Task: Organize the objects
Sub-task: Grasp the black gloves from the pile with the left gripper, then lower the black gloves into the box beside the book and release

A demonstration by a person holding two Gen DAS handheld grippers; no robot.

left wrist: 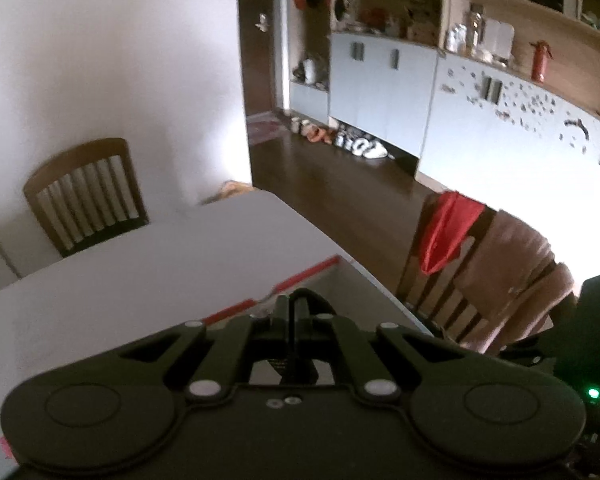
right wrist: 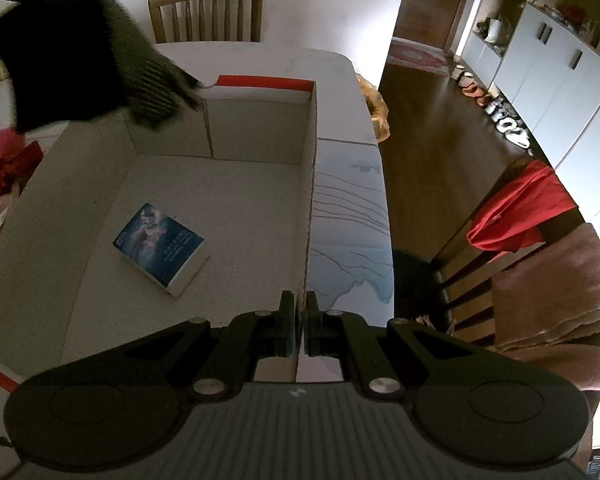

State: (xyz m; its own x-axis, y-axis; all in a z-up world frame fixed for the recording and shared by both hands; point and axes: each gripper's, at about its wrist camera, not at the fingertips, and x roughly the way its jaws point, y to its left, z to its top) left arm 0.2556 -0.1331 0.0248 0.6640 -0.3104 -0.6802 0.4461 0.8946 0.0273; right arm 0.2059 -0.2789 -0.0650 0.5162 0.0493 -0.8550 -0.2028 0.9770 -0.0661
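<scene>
Where my right fingers (right wrist: 287, 320) bite: pressed together on the right wall of the open white cardboard box (right wrist: 310, 200), my right gripper (right wrist: 299, 300) pinching it, I judge, so the box stays put for loading.
Left gripper (left wrist: 296, 304): fingers fully together above the box's red-edged far rim; nothing clearly seen between them.
Dark ribbed knit fabric (right wrist: 80, 48): hanging over the box's far left corner (a garment I carry or just a sleeve, I cannot tell).
Blue paperback book (right wrist: 160, 246): lying flat on the box floor, left of centre, already put away.
Pale table (left wrist: 140, 272): bears the box.
Red and pink clothes heap (right wrist: 0, 172): outside the left wall, probably yet to sort.
</scene>
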